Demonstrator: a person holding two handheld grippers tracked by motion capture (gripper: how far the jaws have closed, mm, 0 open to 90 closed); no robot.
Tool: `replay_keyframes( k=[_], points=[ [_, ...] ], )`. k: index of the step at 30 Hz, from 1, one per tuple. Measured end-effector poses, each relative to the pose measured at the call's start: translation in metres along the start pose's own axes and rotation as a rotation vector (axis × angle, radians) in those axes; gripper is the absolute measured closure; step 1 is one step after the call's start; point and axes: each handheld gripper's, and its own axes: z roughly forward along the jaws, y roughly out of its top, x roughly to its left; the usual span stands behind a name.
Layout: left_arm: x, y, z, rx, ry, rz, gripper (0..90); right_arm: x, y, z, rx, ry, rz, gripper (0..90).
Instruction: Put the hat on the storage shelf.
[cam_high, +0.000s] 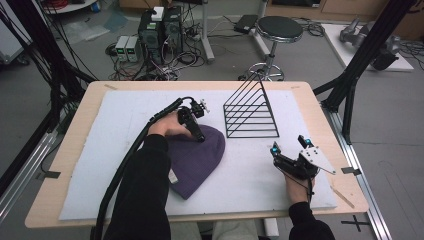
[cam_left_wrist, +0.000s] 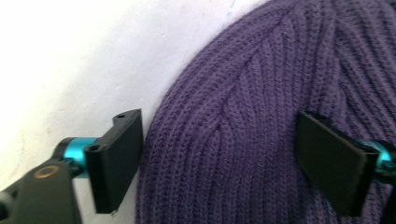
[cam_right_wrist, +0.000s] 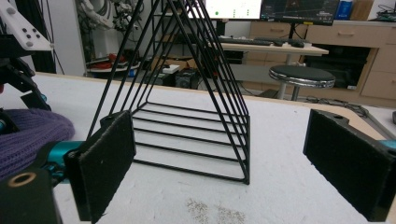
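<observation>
White padding (cam_high: 115, 165) is spread over a wooden table (cam_high: 75, 130), and on it, directly beneath the left gripper (cam_high: 199, 136), a purple knitted beanie (cam_high: 197, 160) is laid flat. The jaws are held wide apart at the hat's rounded crown edge, one pad (cam_left_wrist: 116, 158) just off the knit over the padding, the other pad (cam_left_wrist: 334, 161) over the ribbing; nothing is clamped. For a sound grasp, a fold of the edge should be gathered between the pads before they are closed, with the padding left out. The right gripper (cam_high: 289, 159) is rested off to the side, its jaws also spread and empty. Beyond both tools a black wire rack (cam_high: 251, 111) is stood. Farther back, a stool (cam_high: 279, 29), computer towers (cam_high: 160, 30) and cables are seen on the floor.
</observation>
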Motion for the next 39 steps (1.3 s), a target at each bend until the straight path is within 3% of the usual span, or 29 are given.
replay_keyframes(
  k=[3,5,6,7,8,9,12,16,19,22,25,32,34,39],
  points=[
    [-0.003,0.001,-0.002,0.007,-0.002,0.009,30.8,0.000,0.000,0.000,-0.003,-0.005,-0.005,8.4],
    [-0.005,0.001,-0.004,0.008,-0.013,0.009,41.7,0.000,0.000,0.000,-0.005,-0.005,-0.003,8.4],
    [-0.007,0.002,-0.005,0.013,-0.021,0.010,41.7,0.000,0.000,0.000,-0.005,-0.005,-0.003,8.4],
    [-0.008,0.002,-0.007,0.013,-0.041,0.010,60.9,-0.001,0.001,-0.001,-0.008,-0.009,-0.002,8.4],
    [-0.009,0.002,-0.007,0.014,-0.065,0.016,60.9,-0.001,0.001,-0.001,-0.008,-0.009,-0.002,8.4],
    [-0.011,0.002,-0.007,0.016,-0.069,0.030,70.9,0.000,0.001,-0.001,-0.005,-0.011,0.002,8.4],
    [-0.012,0.001,-0.007,0.008,-0.071,0.036,74.0,0.000,0.001,0.000,-0.008,-0.008,-0.003,8.4],
    [-0.025,0.004,-0.009,0.014,0.024,0.073,75.4,-0.001,0.000,0.000,-0.003,-0.010,0.006,8.4],
    [-0.028,0.001,-0.010,0.000,0.044,0.074,75.5,-0.001,0.000,0.001,0.001,-0.010,0.008,8.4],
    [-0.037,-0.001,-0.015,-0.019,0.094,0.086,75.3,0.000,0.001,0.000,-0.005,-0.010,-0.003,8.4],
    [-0.043,-0.005,-0.023,-0.058,0.106,0.081,75.3,0.001,0.000,0.000,0.000,-0.008,-0.006,8.4],
    [-0.050,-0.021,-0.061,-0.208,0.103,0.039,74.6,0.003,0.000,0.000,0.001,0.000,-0.012,8.4],
    [-0.054,-0.027,-0.075,-0.241,0.121,0.038,74.6,0.003,0.000,0.000,0.003,0.002,-0.013,8.4],
    [-0.066,-0.036,-0.092,-0.310,0.148,0.049,74.3,0.005,0.000,0.000,0.003,0.004,-0.012,8.4]
  ],
)
